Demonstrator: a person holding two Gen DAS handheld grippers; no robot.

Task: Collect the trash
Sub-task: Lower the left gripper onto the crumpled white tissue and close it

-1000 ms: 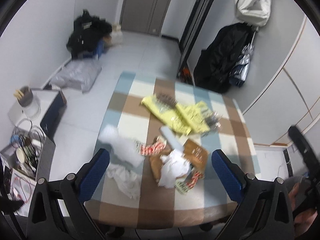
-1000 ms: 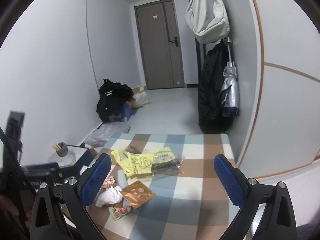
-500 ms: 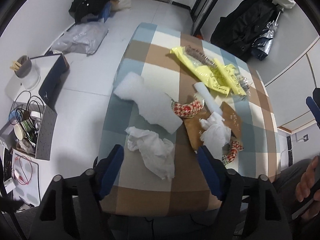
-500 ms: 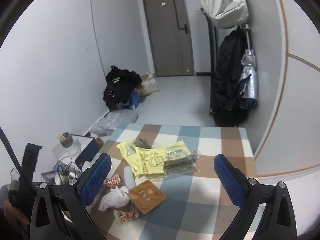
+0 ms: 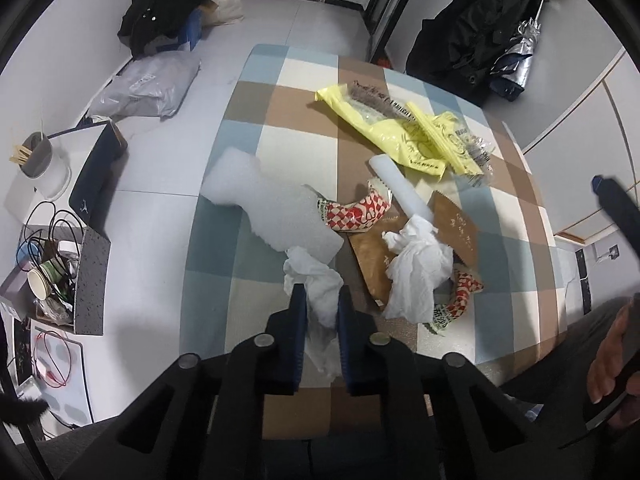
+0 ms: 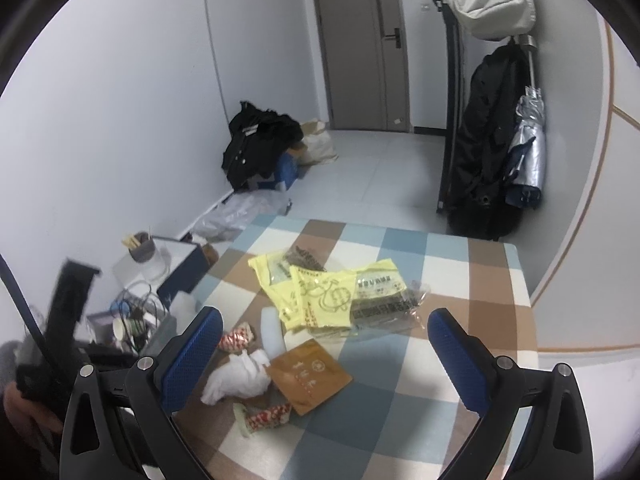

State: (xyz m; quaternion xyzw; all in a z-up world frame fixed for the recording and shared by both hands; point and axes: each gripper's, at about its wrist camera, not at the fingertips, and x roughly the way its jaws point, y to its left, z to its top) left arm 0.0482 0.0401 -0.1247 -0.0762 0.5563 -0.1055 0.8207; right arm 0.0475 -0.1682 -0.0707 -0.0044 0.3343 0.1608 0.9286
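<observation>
While right gripper (image 6: 324, 344) fingers gape apart, left gripper (image 5: 322, 304) fingers clamp crumpled tissue (image 5: 316, 284) — on table (image 5: 224, 264).

On the surface (image 5: 248, 128), a crumpled tissue (image 5: 316, 292) lies between the left tool (image 5: 322, 312) fingers. A foam sheet (image 5: 264, 208) lies behind it; a second tissue (image 5: 416, 268) lies to its right on a paper pouch (image 5: 456, 228).

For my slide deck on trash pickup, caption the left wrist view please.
Left gripper shut on a crumpled white tissue at the checkered table's near edge, wrappers beyond.
</observation>
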